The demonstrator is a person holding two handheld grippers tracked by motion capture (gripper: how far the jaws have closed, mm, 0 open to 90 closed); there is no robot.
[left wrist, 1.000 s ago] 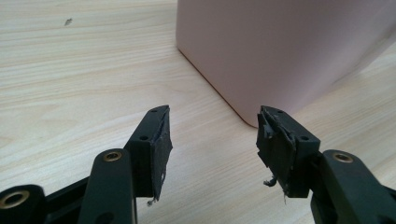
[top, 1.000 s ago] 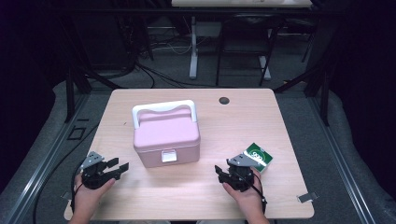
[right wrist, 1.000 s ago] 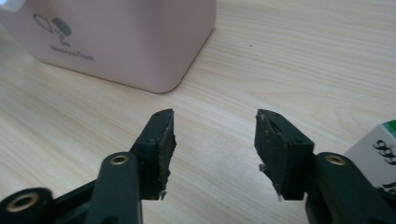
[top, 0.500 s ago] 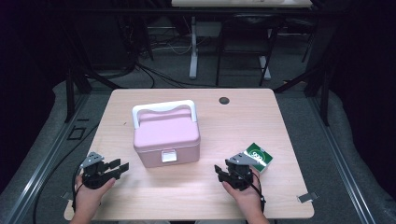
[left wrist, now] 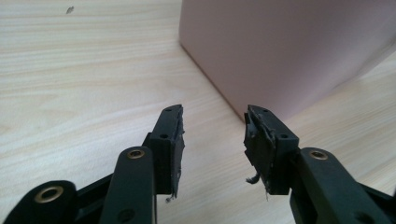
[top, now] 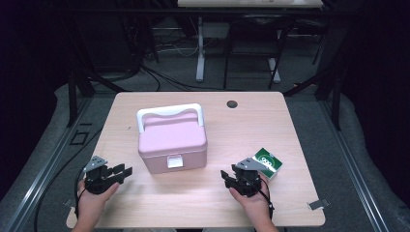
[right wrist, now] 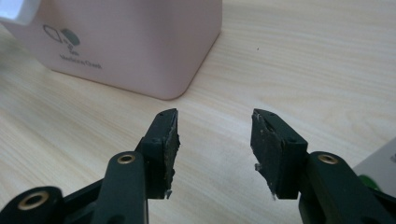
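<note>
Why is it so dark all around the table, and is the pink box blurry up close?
High view: light falls on the table while the floor and frames around it stay dark, and the pink box looks a bit soft. Left gripper view: the box wall is smooth and slightly blurred, with a soft shadow at its base. Right gripper view: the print on the box is fuzzy, too soft to read.

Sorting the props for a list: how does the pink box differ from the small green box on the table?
The pink box is far larger than the green box. The pink box carries a white handle and a white front latch; the green box has neither, just white print. The pink box stands mid-table between the grippers; the green box lies near the right edge, beside the right gripper. Both rest on the wooden table, ungripped.
</note>
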